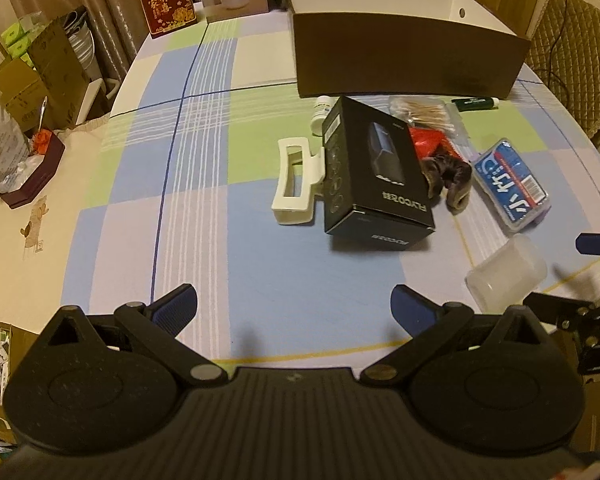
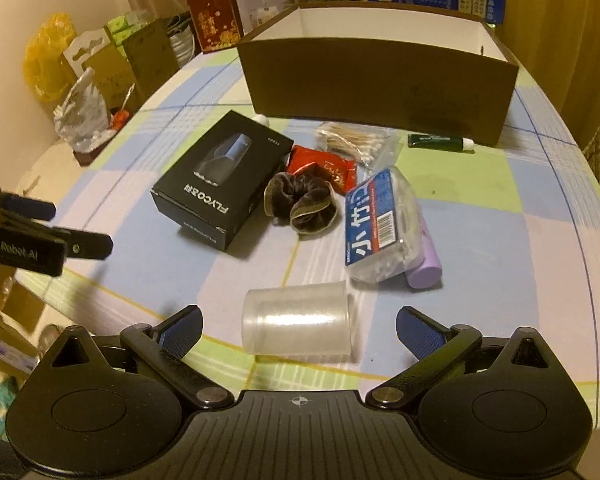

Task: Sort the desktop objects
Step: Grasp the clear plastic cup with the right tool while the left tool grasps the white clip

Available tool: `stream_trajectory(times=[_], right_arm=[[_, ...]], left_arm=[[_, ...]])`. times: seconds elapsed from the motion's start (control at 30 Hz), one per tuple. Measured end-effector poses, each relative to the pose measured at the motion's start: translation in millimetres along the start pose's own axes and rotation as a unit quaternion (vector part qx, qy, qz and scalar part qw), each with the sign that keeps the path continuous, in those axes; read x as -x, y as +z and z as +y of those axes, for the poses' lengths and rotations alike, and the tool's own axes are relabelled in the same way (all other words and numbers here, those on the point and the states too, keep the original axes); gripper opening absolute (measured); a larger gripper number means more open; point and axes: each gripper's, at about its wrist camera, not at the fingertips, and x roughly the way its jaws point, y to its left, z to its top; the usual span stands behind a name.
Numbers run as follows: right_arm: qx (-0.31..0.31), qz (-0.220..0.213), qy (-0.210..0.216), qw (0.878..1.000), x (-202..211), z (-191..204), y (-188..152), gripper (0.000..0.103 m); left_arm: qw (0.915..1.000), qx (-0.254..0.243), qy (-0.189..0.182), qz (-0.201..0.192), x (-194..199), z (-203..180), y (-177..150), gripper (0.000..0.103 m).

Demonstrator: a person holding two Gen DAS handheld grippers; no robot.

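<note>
Starting at the left, the left gripper (image 1: 294, 308) is hanging over bare tablecloth (image 1: 204, 184) with its claw spread wide and nothing between the pads. Just ahead of it the white hair clip (image 1: 298, 182) is lying flat, touching the side of the black box (image 1: 374, 176). Moving right, the brown scrunchie (image 2: 300, 202) is sitting against the box's other side, with the red packet (image 2: 326, 166) and the bag of cotton swabs (image 2: 354, 142) behind it. Next comes the blue-labelled pack (image 2: 374, 224), partly covering a purple tube (image 2: 426, 268), and a green tube (image 2: 440, 141) is lying just in front of the big brown box (image 2: 380, 92), which is standing open at the back, apparently where the things are going.

The right gripper (image 2: 298, 332) is also spread open and empty, with the clear plastic cup (image 2: 298, 320) lying on its side right between its pads, so that looks like the next pick.

What could go wrong: the cup is round and on its side, so an off-centre squeeze could be sending it rolling toward the near table edge. It is thin too, so a hard pinch might crush it. The left gripper is hovering close by, so the two tools could be bumping.

The cloth is checked blue, green and white, over a rounded table. Curtains, boxes and bags are crowding the far-left edge, and a padded chair is standing at right.
</note>
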Motion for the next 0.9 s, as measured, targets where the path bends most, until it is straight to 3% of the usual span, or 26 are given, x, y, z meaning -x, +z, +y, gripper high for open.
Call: stream_trajectory(times=[0.3, 0.37, 0.53, 0.63, 0.9], right_arm=[[0.012, 0.014, 0.001, 1.000, -25, 4, 1, 0.100], [0.014, 0.019, 0.000, 1.000, -30, 5, 1, 0.090], [0.013, 0.042, -0.010, 0.999, -46, 3, -1, 0.083], [0.015, 0.054, -0.018, 0.998, -52, 0, -2, 0.070], [-0.008, 0.048, -0.040, 0.998, -42, -19, 2, 0.069]], left_arm=[[0.9999, -0.001, -0.003, 0.012, -15, 11, 8, 0.102], [0.9999, -0.003, -0.004, 0.014, -19, 13, 10, 0.102], [0.9998, -0.002, -0.005, 0.019, -30, 19, 17, 0.102], [0.9998, -0.005, -0.006, 0.021, -37, 22, 23, 0.101], [0.9998, -0.006, -0.017, 0.011, -52, 36, 45, 0.094]])
